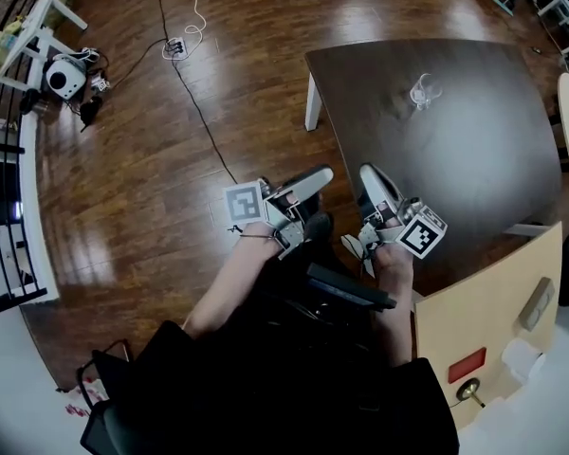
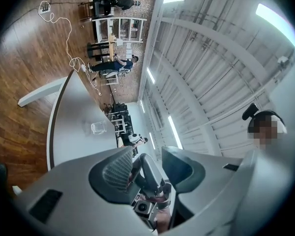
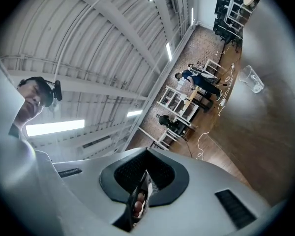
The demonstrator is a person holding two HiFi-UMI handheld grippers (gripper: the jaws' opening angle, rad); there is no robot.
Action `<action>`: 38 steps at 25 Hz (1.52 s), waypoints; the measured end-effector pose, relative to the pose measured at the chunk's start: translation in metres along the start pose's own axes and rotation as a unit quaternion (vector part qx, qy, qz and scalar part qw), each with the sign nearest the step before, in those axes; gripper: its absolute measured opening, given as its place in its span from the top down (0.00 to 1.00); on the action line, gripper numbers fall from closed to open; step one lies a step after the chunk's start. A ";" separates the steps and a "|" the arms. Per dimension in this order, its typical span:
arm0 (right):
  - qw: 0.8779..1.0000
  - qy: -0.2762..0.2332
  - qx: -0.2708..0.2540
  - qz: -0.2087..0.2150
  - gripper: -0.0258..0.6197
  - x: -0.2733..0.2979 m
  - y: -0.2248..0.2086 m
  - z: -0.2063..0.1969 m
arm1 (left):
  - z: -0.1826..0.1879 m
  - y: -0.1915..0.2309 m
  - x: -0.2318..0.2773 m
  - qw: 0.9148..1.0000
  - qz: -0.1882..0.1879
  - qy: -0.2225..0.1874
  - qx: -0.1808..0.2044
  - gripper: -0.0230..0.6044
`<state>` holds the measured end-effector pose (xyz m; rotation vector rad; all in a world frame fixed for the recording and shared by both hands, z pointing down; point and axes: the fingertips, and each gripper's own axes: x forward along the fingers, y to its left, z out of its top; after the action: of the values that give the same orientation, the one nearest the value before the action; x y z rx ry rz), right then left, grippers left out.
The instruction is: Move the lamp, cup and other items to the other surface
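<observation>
A clear glass cup stands on the dark table ahead of me; it also shows as the cup and the cup in the gripper views. My left gripper is held short of the table's near edge. Its jaws are closed on the jointed arm of a dark lamp, whose black body hangs below my hands. Beside it, my right gripper is shut on a thin flat packet, seen edge-on.
A power strip with white and black cables lies on the wooden floor at the left. A white device sits by a railing at far left. A light wooden panel stands at lower right. People and shelving are far off.
</observation>
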<state>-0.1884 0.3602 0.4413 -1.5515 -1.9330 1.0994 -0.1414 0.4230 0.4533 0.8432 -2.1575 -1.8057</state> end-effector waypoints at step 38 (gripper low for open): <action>0.997 -0.058 0.027 -0.046 0.92 0.049 -0.133 0.116 | 0.129 0.054 0.133 0.999 0.004 0.041 0.009 0.63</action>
<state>-0.3694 0.3619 0.4702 -1.3828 -2.0122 1.2164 -0.3296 0.4632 0.4481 0.8958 -2.1264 -1.7193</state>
